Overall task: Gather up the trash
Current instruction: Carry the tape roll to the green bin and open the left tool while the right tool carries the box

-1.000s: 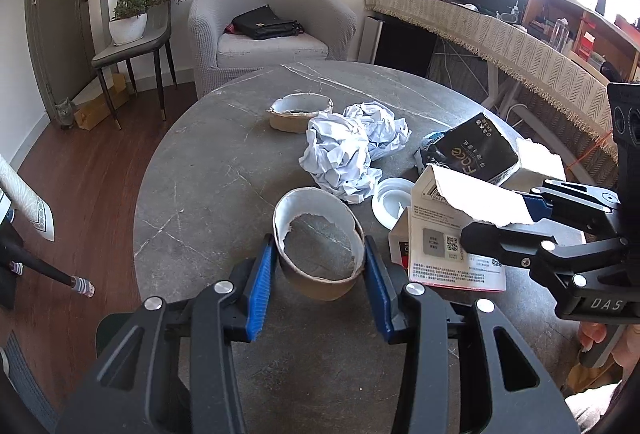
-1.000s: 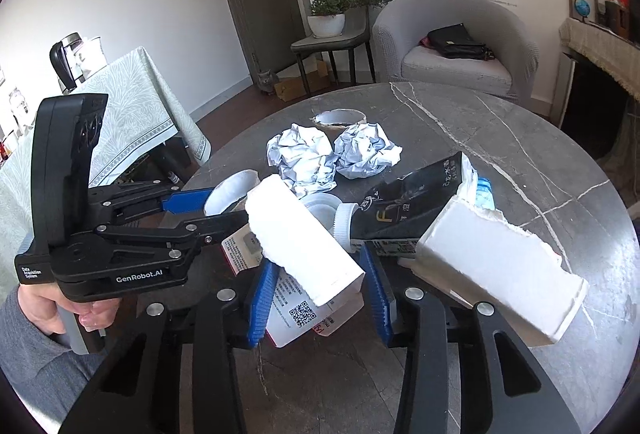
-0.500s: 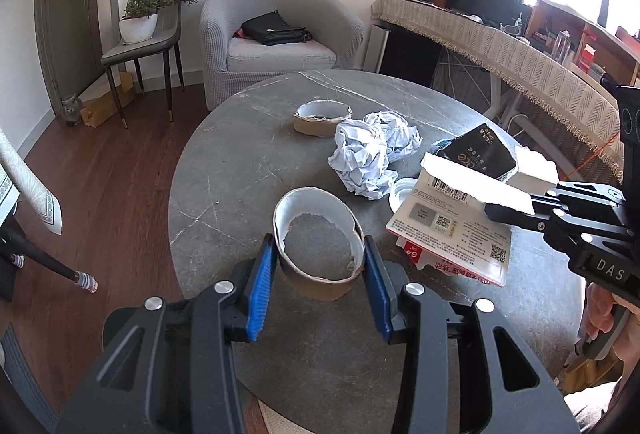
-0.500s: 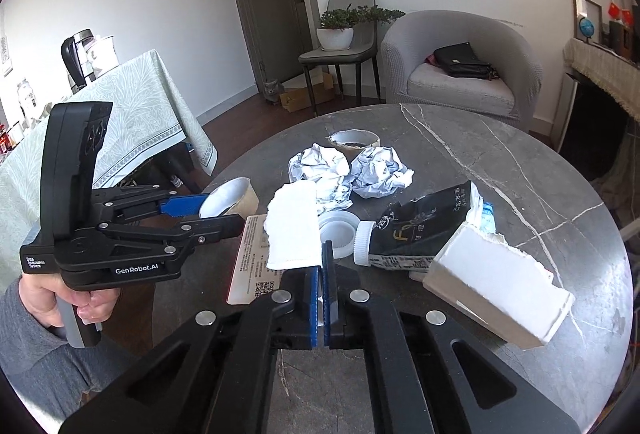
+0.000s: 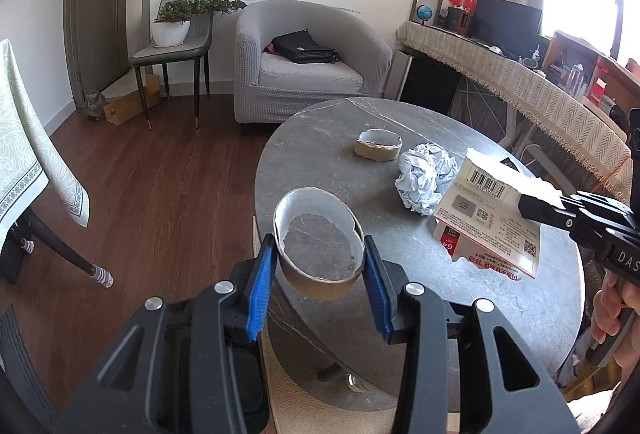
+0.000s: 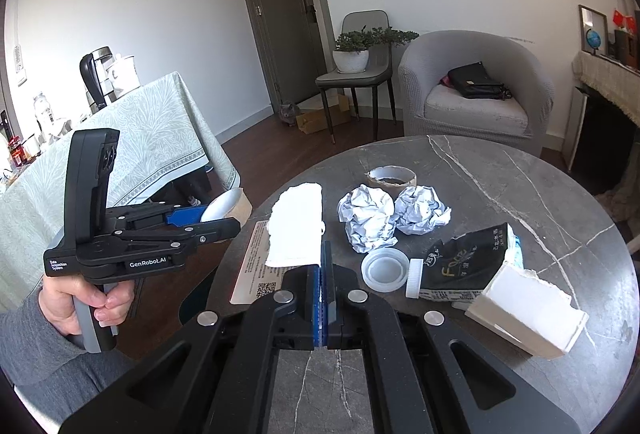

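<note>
L tongs [image 5: 320, 266], lower centre of frame: pinching torn paper cup [image 5: 318, 254] betw. blue pads, lifted off tabletop [image 5: 520, 306]. R tongs [image 6: 324, 254], lower centre: pressed together on flattened carton [image 6: 280, 250], w/ barcode + QR code. Black pouch [image 6: 464, 262], centre right, reads "Face". L tongs body marked "GenRobot.AI".

I'm seeing bare table [image 6: 500, 169] opening toward one o'clock (paper balls [image 6: 366, 220] blocking twelve, box [image 6: 528, 314] crowding three).
</note>
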Tool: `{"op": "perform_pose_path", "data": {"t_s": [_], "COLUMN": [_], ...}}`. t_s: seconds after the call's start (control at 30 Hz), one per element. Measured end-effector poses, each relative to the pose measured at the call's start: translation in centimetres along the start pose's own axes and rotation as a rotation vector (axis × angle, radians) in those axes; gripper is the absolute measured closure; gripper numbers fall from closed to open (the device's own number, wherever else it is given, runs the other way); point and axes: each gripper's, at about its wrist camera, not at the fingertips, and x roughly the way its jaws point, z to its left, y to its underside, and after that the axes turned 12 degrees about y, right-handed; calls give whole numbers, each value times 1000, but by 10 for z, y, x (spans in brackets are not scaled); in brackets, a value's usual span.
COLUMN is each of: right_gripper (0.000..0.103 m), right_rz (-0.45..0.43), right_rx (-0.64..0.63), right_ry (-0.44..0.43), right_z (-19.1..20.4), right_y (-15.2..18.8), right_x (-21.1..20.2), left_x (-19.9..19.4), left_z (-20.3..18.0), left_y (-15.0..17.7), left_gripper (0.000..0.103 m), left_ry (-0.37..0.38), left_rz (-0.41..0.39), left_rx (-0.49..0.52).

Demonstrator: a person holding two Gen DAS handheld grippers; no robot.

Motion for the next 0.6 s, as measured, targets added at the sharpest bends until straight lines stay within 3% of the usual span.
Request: {"op": "perform_pose_path", "data": {"t_s": [0.23, 0.6], "right_gripper": [103, 103], "right_rz": [-31, -29], "right_rx": [-8, -44], "right_ry": [-46, -132], "right_z": [27, 76], "right_y": [-11, -28], "right_x": [11, 36], "left_x": [-15, -22], "left_z": [34, 93], "left_y": [9, 50], "left_gripper": [58, 58], "left_ry": [-54, -132], "left_rz": [8, 109], "left_rx": [-31, -91]}}
